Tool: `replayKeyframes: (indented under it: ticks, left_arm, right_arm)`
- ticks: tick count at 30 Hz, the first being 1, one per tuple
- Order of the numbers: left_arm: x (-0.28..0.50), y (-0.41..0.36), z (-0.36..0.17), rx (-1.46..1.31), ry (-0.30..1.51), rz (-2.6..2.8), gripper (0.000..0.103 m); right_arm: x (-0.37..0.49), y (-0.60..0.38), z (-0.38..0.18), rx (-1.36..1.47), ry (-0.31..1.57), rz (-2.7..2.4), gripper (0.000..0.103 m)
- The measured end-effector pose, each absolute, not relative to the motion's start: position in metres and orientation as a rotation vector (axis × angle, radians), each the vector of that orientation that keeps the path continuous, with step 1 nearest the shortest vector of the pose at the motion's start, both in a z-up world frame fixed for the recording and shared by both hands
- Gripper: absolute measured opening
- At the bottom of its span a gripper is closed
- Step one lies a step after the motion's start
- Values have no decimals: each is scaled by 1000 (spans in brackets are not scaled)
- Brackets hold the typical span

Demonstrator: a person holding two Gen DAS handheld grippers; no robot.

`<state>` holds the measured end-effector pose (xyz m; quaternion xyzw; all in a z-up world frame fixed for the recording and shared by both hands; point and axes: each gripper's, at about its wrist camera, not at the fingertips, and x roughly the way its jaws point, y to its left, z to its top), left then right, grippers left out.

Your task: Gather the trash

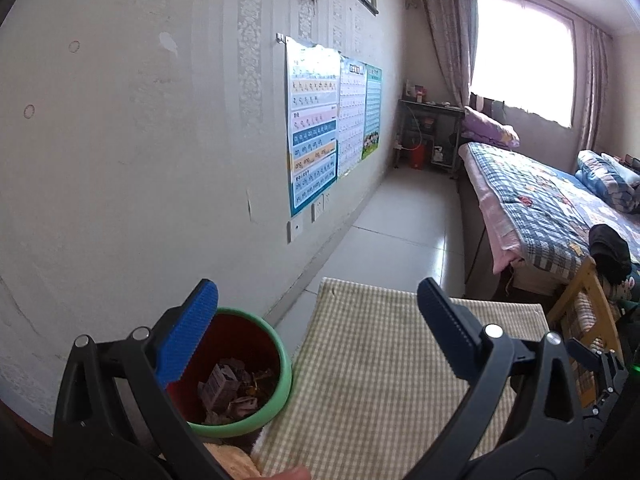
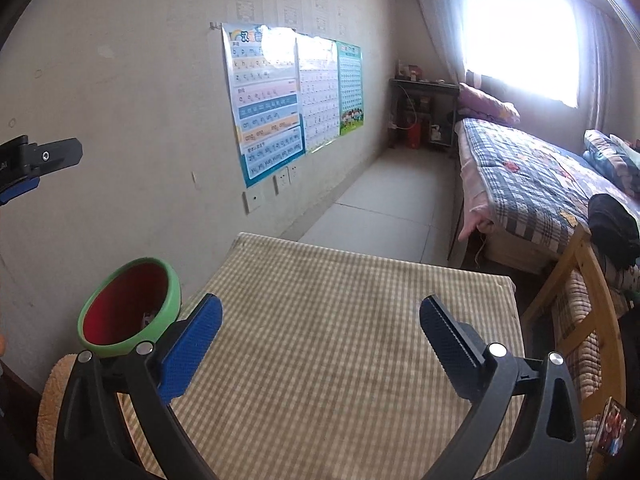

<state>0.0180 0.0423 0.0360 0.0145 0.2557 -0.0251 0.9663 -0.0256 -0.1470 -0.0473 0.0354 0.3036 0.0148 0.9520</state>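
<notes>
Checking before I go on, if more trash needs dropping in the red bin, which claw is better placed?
Left, probably. The left claw hangs open with the red bin right under its left finger, wrappers visible inside. The right claw, also open and empty, faces the checked cloth, bin off to its left.

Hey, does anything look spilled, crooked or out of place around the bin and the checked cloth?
Nothing stands out. The red bin with the green rim stands upright beside the checked cloth, with wrappers inside it. No trash shows on the cloth.
</notes>
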Motion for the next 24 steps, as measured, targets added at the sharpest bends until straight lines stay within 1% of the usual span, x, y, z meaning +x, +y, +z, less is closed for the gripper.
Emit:
replayKeyframes:
  ticks: [16,18,22,24]
  left_arm:
    - [21,32,27,47,540,-75,98]
    - [19,34,25,30,527,-96,98]
    - [23,46,14,19,545,-88,98]
    - [30,58,-3,16,606,-80,98]
  right_arm:
    - [-25,-158,-70,91,679,8,96]
    - [-23,-161,-79,84,704,1,96]
    - [-18,-189,-120,96,809,-92,96]
    - [-18,-202,-140,77,833,-150,96]
